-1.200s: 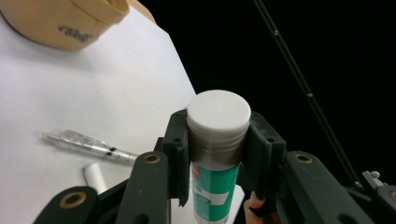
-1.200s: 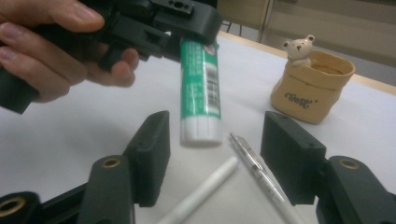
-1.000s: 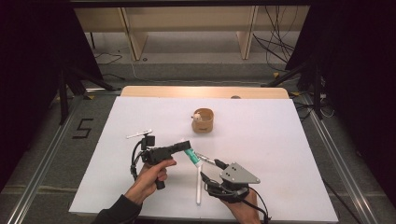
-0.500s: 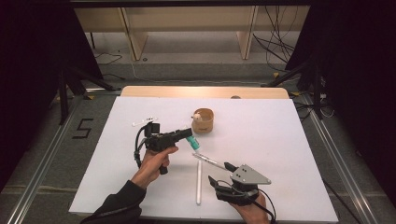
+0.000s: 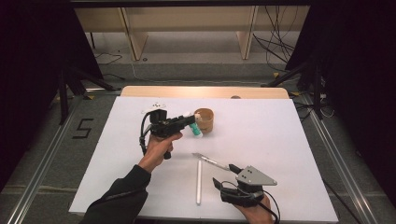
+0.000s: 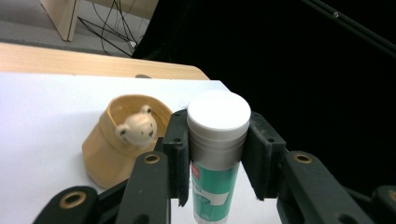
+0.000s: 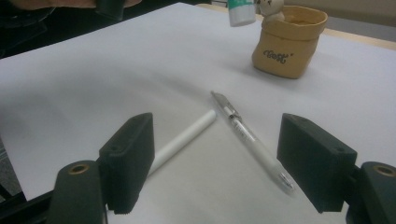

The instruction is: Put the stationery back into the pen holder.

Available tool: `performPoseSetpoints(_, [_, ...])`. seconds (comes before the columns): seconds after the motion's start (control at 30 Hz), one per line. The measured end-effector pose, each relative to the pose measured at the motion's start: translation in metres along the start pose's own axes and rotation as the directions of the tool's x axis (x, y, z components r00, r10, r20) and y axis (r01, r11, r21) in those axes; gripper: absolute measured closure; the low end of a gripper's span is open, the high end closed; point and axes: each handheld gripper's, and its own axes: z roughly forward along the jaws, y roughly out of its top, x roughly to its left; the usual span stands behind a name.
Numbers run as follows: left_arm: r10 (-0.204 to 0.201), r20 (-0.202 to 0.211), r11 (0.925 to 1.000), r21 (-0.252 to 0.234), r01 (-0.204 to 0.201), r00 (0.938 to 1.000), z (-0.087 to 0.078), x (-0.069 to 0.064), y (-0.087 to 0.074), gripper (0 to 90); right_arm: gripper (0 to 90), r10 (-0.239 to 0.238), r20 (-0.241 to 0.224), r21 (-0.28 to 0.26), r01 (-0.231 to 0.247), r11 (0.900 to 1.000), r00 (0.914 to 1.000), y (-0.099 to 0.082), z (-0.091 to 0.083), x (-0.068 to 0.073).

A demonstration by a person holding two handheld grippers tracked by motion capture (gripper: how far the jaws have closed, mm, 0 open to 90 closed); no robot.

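Nearest to us, our right gripper (image 5: 223,173) hovers low over the white table (image 5: 289,140) at its near edge. Its jaws have just been opening and now stand wide apart, gripping nothing. In the right gripper view a clear pen (image 7: 250,137) and a white marker (image 7: 184,140) lie on the table between and just beyond the two pads (image 7: 128,158), neither one touched. In the high view the white marker (image 5: 199,182) lies lengthwise toward us and the clear pen (image 5: 210,161) slants across its far end, the two tips close together.

Farther out and to the left, our left hand (image 5: 156,147) holds the left gripper (image 5: 195,122) raised above the table, pointing toward the right. Its jaws are clamped on a glue stick (image 6: 217,154) with a green label and a white cap, the pads pressing both sides just under the cap. In the high view the glue stick (image 5: 197,129) hangs tilted, its lower end off the table.

Just beyond the glue stick sits a tan bag-shaped holder (image 5: 205,120) with a small bear figure (image 6: 137,127) peeking out of its mouth, standing upright near the table's far middle. The glue stick is right beside its rim.
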Motion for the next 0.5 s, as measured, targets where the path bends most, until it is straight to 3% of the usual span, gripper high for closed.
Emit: performPoseSetpoints(0.5, [0.086, -0.056, 0.9961, -0.019, -0.087, 0.9947, 0.028, 0.000, 0.025, 64.7, 26.8, 0.011, -0.006, 0.005, -0.011, 0.9999, 0.9999, -0.003, -0.003, -0.002])
